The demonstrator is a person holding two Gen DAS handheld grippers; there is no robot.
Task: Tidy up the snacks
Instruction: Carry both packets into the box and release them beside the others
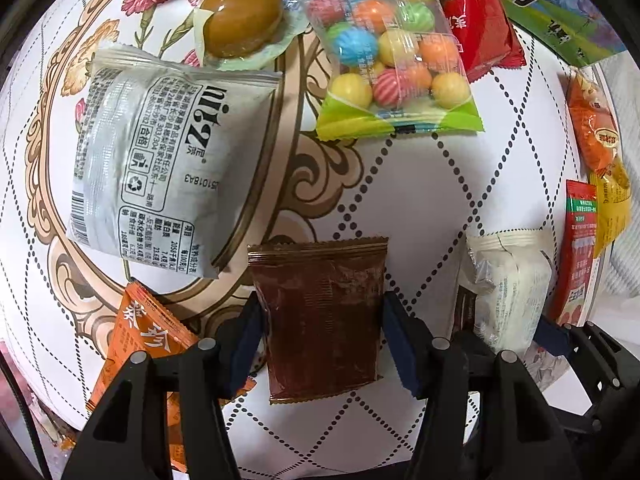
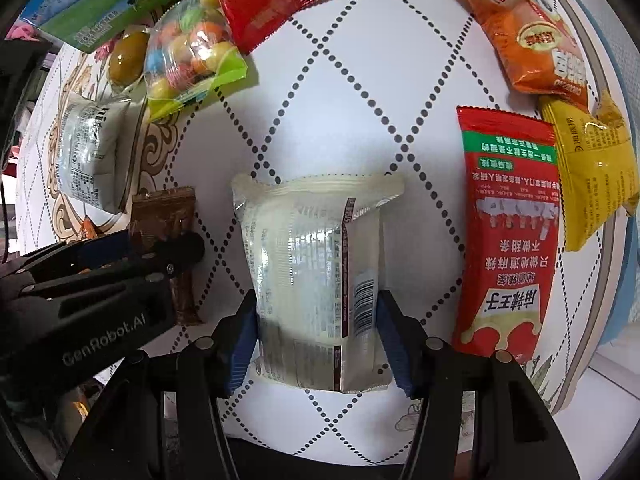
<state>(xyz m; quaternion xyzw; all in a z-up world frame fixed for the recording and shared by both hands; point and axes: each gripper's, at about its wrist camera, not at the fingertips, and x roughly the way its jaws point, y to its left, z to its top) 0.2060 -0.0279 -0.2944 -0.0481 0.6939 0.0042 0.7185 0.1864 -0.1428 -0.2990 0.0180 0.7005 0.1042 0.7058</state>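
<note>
Left wrist view: the brown packet (image 1: 322,316) is gripped by the left tool (image 1: 322,344); the white packet (image 2: 316,280) is clamped in the right tool (image 2: 316,340).

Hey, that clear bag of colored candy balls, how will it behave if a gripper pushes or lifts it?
The candy bag probably flexes and sags, since its film is thin and crinkled. The loose round balls would likely shift inside, changing its balance. The glossy film may slip between jaws.

Two close, downward wrist views sharing the snack-strewn tablecloth (image 1: 420,200)
</note>
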